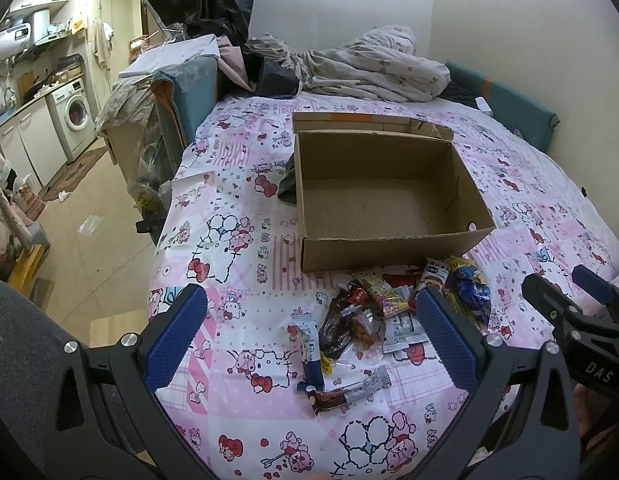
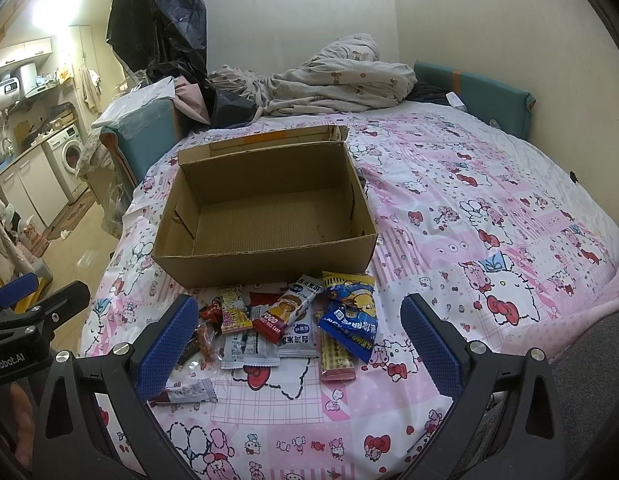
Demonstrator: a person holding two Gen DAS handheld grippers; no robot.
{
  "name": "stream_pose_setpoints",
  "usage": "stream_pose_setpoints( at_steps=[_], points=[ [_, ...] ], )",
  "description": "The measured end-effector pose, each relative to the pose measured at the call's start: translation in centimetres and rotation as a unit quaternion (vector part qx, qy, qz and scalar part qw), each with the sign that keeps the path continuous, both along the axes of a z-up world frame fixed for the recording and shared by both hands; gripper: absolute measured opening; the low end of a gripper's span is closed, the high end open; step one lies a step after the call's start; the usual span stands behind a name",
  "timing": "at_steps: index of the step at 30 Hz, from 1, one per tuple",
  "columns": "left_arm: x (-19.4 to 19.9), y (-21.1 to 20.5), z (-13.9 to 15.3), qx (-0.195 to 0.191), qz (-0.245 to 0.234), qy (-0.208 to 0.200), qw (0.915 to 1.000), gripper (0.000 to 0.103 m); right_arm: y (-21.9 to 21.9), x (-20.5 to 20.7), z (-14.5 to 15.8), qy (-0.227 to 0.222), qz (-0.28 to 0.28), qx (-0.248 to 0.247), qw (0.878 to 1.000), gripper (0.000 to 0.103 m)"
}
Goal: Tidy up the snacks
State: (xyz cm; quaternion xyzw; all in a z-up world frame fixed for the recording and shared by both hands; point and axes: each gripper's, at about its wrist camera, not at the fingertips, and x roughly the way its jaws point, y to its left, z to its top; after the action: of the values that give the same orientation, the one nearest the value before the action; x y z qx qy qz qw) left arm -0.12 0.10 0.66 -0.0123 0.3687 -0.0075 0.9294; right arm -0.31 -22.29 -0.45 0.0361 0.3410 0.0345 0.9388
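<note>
Brown cardboard, that is the box (image 2: 265, 216) I must fill; it stands open and empty on the pink patterned bedsheet (image 2: 469, 208), and the snacks (image 2: 293, 320) lie in a loose heap just in front of its near wall, some overlapping each other.

Both my tools hang above the sheet with nothing in them. The left gripper (image 1: 309, 332) is spread wide over the left part of the heap, and the right gripper (image 2: 297, 344) is spread wide too, with most of the packets between its fingers but below them, not touched.

I judge all these packets to be very light. The blue and yellow bag (image 2: 349, 312) looks puffed with air, so it is soft and will slide or crumple if I squeeze the middle; I would take it at a flat sealed edge. The red rice cake packet (image 2: 275, 316) and the white packet (image 2: 249, 350) are thin, glossy film, probably slippery, and they lie flat on soft cloth, so the fingers must press a little into the sheet to get under an end. The long wafer bar (image 2: 335, 360) seems stiffer but may break inside; a light pinch across its width is better. The small grey packet (image 2: 187, 394) lies apart near my left finger.
</note>
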Motion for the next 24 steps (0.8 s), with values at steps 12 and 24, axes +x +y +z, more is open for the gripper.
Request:
stream_pose_setpoints(
  at_steps=[12, 24],
  points=[
    [0.02, 0.12, -0.04, 0.001, 0.002, 0.001, 1.0, 0.103, 0.05, -0.02, -0.02, 0.001, -0.001, -0.001, 1.0, 0.103],
    [0.72, 0.42, -0.22, 0.0, 0.002, 0.018, 0.9998, 0.103, -0.43, 0.37, 0.0, 0.022, 0.0, 0.022, 1.0, 0.103]
  ],
)
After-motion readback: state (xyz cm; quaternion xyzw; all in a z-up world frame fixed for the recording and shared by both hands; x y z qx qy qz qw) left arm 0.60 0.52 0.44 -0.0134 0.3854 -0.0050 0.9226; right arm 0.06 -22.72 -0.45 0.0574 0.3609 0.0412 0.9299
